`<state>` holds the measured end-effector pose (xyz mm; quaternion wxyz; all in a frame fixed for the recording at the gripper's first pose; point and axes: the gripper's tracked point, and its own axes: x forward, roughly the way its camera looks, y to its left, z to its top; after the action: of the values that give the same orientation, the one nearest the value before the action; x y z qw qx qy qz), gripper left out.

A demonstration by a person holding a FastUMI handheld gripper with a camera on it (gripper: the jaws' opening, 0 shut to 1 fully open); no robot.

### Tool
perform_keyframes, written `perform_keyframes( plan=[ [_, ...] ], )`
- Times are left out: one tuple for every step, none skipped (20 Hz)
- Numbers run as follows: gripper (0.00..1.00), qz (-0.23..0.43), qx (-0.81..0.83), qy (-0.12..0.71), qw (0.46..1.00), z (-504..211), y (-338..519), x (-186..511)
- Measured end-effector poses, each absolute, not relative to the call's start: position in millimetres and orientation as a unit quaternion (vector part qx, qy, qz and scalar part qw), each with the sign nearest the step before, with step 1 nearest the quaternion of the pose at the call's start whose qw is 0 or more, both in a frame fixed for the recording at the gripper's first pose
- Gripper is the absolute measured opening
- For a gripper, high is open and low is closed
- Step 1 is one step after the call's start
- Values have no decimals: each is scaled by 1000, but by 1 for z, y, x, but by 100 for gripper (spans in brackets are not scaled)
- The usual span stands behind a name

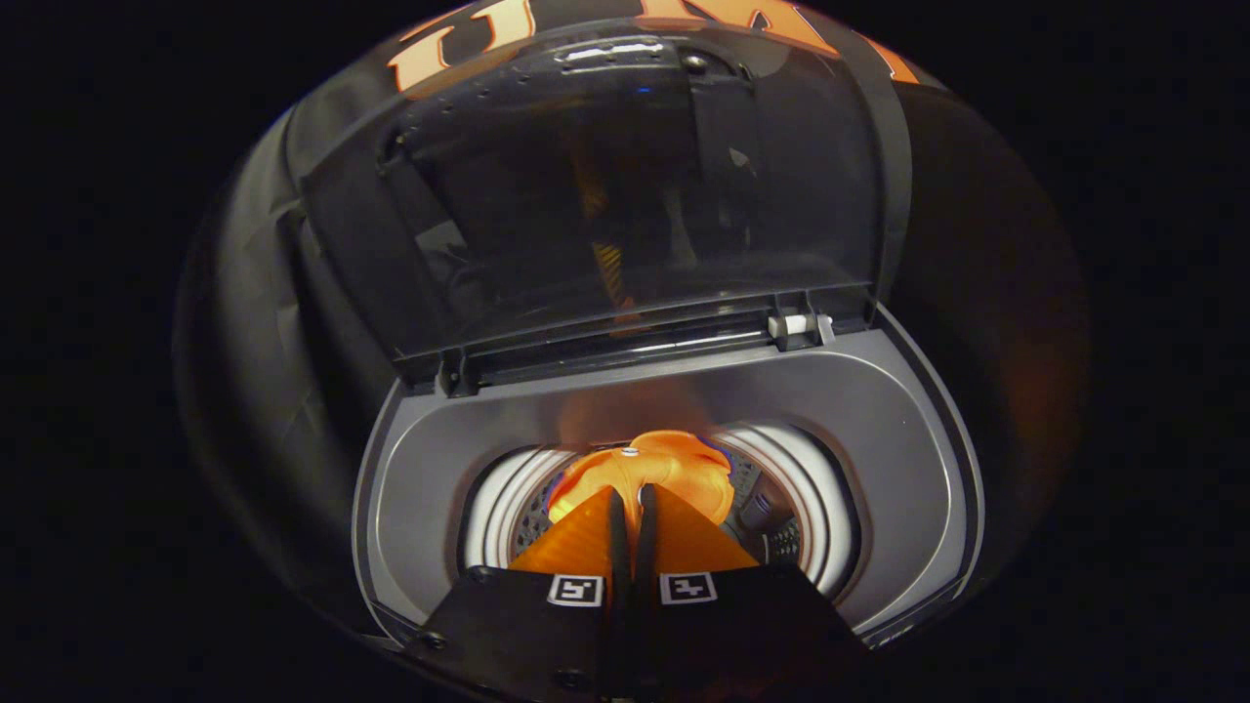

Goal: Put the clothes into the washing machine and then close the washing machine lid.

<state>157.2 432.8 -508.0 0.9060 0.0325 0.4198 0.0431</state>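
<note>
Gripper (630,498) fingers are pressed nearly together, pinching an orange garment (656,469) that hangs over the washer's (879,459) round drum opening (820,498). To do this step well, I judge it should lower the cloth fully inside the drum before letting go, so nothing drapes over the rim. The garment looks thin, soft and crumpled, bright orange with a small pale spot. The dark see-through lid (605,186) stands open behind.

Cloth (649,469) in the drum (508,508); lid (605,195) raised behind.
</note>
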Motion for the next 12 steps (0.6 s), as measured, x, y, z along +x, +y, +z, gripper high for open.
perform_keyframes(
  plan=[
    [8,38,32,427,903,-512,429,160],
    [8,32,30,431,901,-514,426,163],
    [8,29,29,434,900,-516,424,165],
    [8,24,26,439,898,-519,422,165],
    [8,20,23,444,896,-522,420,164],
    [8,18,20,451,892,-523,420,162],
    [8,17,19,458,888,-525,420,159],
    [8,19,21,463,886,-530,421,158],
    [8,19,22,466,885,-532,422,157],
    [8,18,22,470,882,-534,421,155],
    [9,16,21,478,878,-538,420,152],
    [20,9,11,486,874,-540,417,146]
  ],
)
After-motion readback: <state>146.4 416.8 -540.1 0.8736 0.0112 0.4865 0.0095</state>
